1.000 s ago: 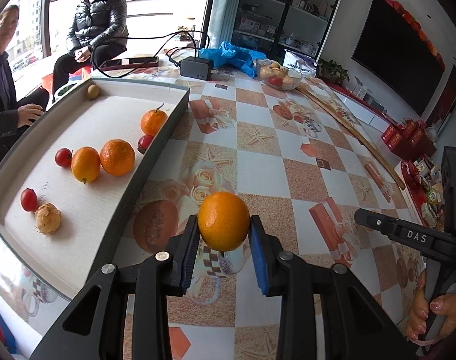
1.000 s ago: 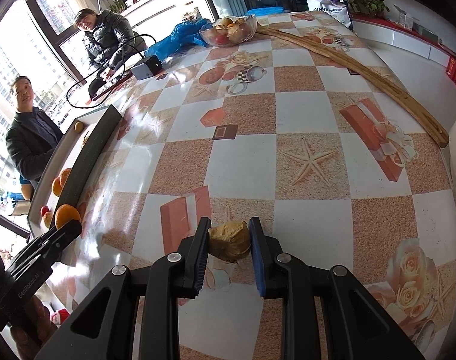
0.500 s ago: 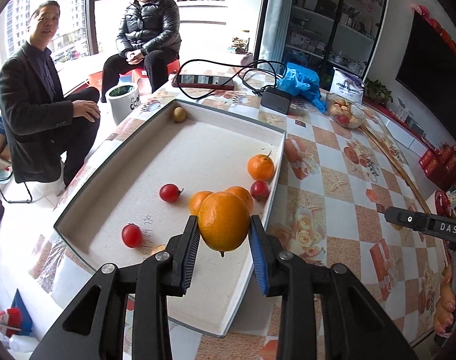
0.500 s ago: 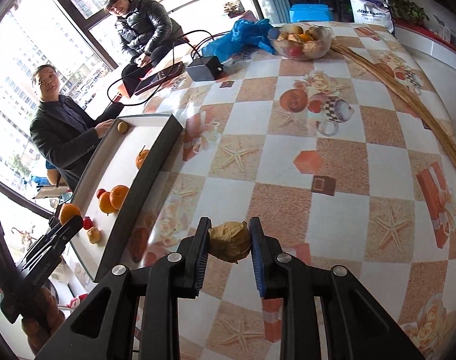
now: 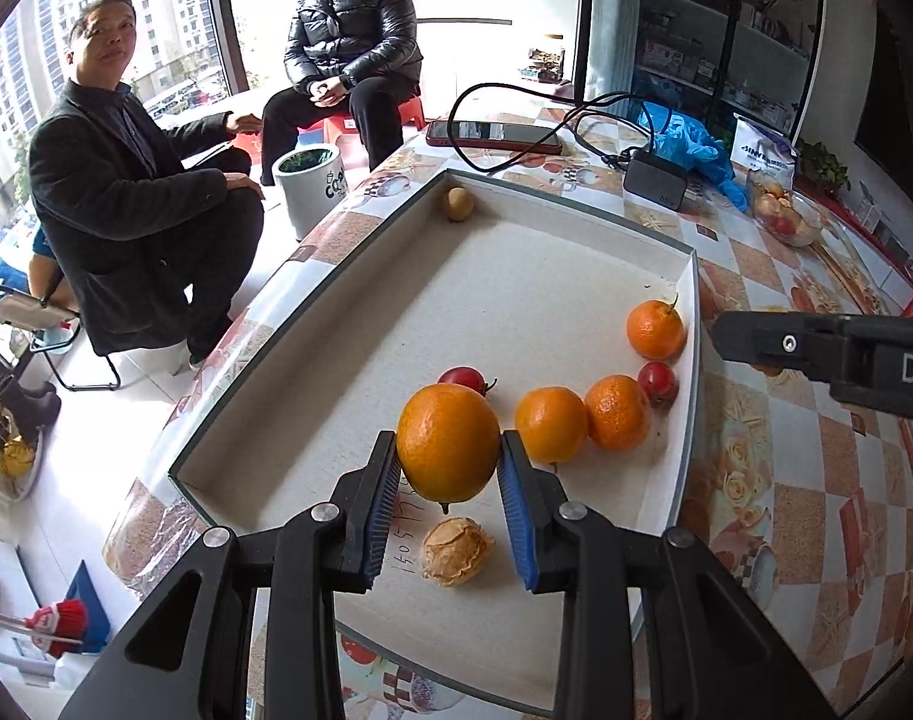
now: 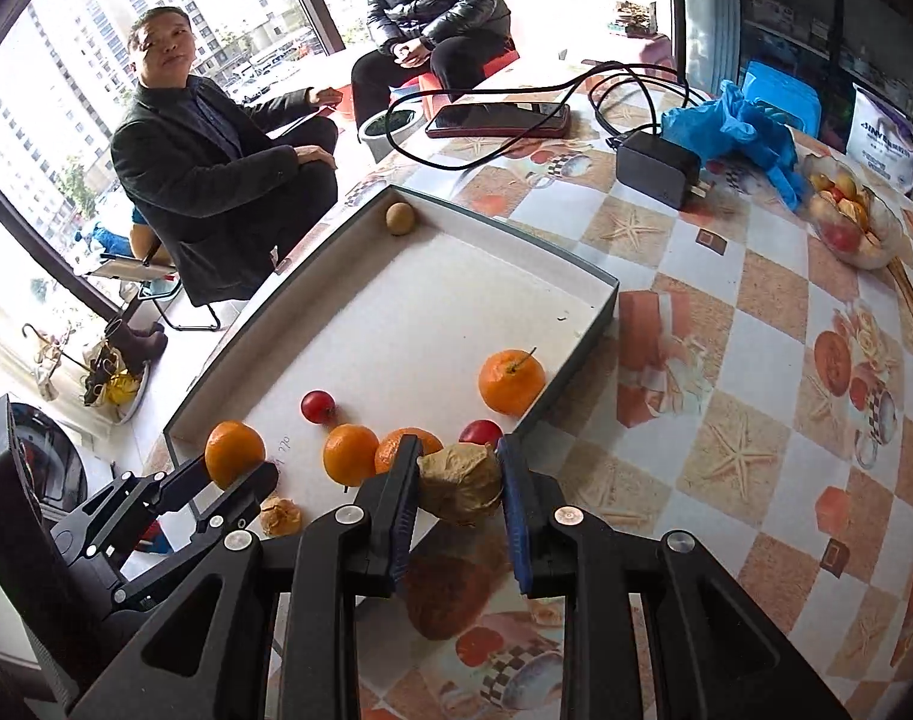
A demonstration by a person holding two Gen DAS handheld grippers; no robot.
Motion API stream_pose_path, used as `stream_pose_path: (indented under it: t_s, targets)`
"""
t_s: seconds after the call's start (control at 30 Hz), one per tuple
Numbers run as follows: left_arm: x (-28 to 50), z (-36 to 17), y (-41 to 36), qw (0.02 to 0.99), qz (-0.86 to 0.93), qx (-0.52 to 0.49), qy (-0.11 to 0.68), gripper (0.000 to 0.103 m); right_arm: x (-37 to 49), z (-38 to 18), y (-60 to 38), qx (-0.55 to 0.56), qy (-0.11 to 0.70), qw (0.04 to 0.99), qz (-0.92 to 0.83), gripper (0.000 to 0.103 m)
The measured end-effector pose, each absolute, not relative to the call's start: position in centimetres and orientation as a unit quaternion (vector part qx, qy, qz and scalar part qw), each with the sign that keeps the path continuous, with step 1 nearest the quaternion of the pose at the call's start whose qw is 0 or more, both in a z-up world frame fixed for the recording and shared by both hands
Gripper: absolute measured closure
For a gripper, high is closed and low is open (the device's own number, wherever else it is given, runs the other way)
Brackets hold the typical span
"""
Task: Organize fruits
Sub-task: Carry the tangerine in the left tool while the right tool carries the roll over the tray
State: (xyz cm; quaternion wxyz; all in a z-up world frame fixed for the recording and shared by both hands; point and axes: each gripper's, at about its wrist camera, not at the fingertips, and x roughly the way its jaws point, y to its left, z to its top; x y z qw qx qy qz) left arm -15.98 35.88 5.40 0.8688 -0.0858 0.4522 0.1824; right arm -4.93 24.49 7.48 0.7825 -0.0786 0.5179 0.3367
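My left gripper (image 5: pixel 448 483) is shut on a large orange (image 5: pixel 447 441) and hangs over the near part of the shallow white tray (image 5: pixel 534 288). In the tray lie three oranges (image 5: pixel 550 425), two small red fruits (image 5: pixel 657 379), a wrinkled tan fruit (image 5: pixel 456 551) under the held orange, and a small yellow-brown fruit (image 5: pixel 458 204) in the far corner. My right gripper (image 6: pixel 458 489) is shut on a wrinkled tan fruit (image 6: pixel 459 483), over the tray's right rim (image 6: pixel 567 375). The left gripper (image 6: pixel 234 480) with its orange (image 6: pixel 234 453) shows at left in the right wrist view.
A glass bowl of fruit (image 6: pixel 849 219) stands at the table's far right. A black adapter (image 6: pixel 657 168) with cables, a phone (image 6: pixel 498 119) and a blue bag (image 6: pixel 732 132) lie beyond the tray. Two persons (image 5: pixel 132 204) sit past the table's left edge, by a white bin (image 5: pixel 309 189).
Both grippers have swung left toward the tray with their fruit. The left went from over the patterned table to over the tray. The right came from mid-table to the tray's rim.
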Motion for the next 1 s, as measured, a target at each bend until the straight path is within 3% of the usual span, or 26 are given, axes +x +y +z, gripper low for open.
stream_pose_path:
  t_s: [1.0]
  targets:
    - [-14.1, 1.9, 35.9, 0.838, 0.171, -0.089, 0.511, 0.067, -4.4, 3.7, 28.4, -0.139, 0.542, 0.757, 0.337, 0.076]
